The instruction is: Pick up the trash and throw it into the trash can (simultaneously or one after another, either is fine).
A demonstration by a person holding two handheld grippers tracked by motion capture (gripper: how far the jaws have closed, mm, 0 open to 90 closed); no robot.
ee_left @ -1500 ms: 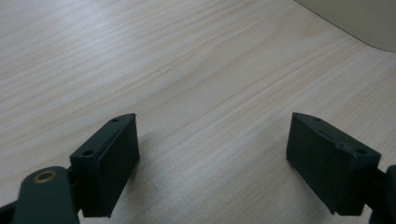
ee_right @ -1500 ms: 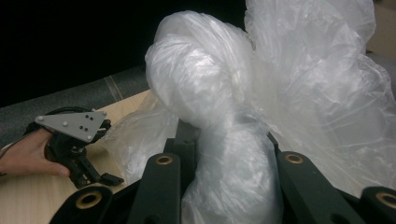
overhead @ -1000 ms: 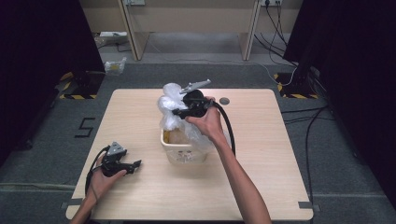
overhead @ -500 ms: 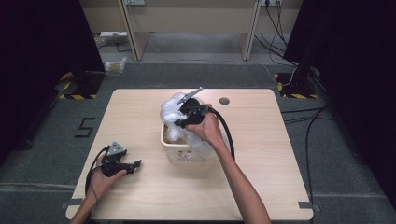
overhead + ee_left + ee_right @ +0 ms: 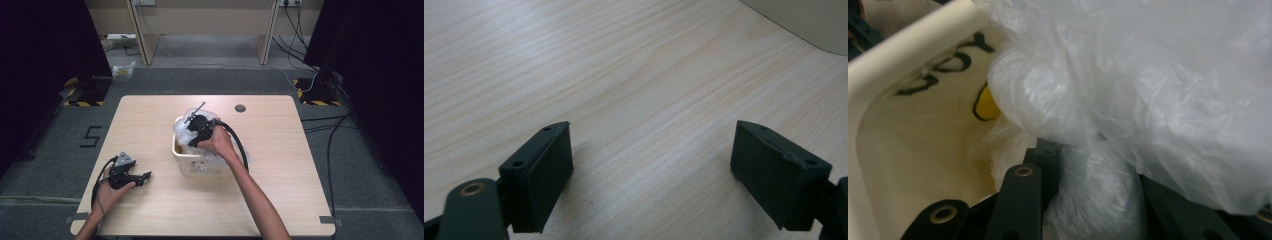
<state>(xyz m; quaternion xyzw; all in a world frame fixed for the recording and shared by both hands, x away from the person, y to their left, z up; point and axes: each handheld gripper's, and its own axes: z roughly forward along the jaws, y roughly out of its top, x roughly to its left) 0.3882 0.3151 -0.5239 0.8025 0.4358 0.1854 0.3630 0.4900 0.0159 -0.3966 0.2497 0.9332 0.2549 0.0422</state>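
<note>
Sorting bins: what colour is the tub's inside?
Cream tub with black and yellow print; right gripper view.

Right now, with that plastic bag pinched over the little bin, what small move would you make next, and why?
Probably push the plastic bag deeper into the bin: the right gripper grips a fold of it just inside the bin's rim, and much plastic bulges above.

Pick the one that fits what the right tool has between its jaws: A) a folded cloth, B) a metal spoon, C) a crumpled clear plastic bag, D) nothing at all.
C: in the right gripper view the right tool has its jaws closed on a bunch of crumpled clear plastic bag, held at the cream bin on the table.
</note>
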